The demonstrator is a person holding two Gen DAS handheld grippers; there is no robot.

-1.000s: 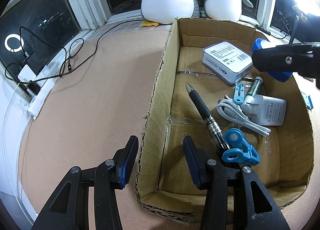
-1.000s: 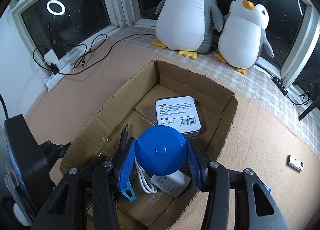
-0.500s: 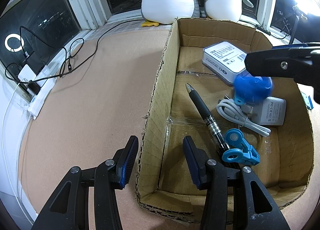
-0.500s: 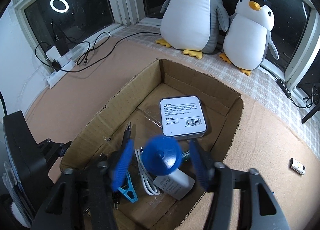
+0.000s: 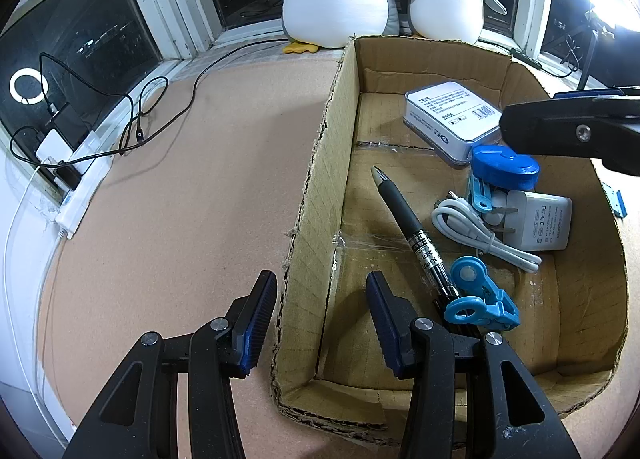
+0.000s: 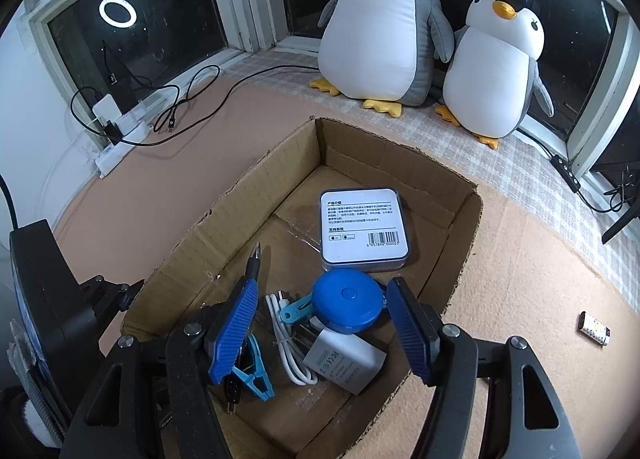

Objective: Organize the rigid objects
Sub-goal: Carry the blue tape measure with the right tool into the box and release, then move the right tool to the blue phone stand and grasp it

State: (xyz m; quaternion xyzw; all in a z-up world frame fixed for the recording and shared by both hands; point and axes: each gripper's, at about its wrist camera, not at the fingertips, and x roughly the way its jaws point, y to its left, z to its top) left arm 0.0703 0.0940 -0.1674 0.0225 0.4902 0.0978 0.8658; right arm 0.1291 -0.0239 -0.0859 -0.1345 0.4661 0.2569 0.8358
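An open cardboard box (image 5: 320,187) lies on the tan table. A round blue disc (image 6: 346,309) rests inside it, on top of a white charger (image 6: 344,363) and a small blue clip (image 6: 296,309). My right gripper (image 6: 322,285) hangs open just above the disc, its pads clear of it on both sides. The box also holds a white tin case (image 6: 364,227), a black pen (image 5: 404,219), a white cable (image 5: 472,231) and a blue clip (image 5: 476,299). My left gripper (image 5: 320,279) is open and straddles the box's left wall without touching it.
Two plush penguins (image 6: 384,27) stand by the window behind the box. A power strip with black cables (image 5: 80,187) lies at the table's left edge. A small white item (image 6: 595,328) lies on the table right of the box.
The right gripper's jaws spread and let go of the blue disc, which dropped into the box onto the charger. The left gripper has not moved.
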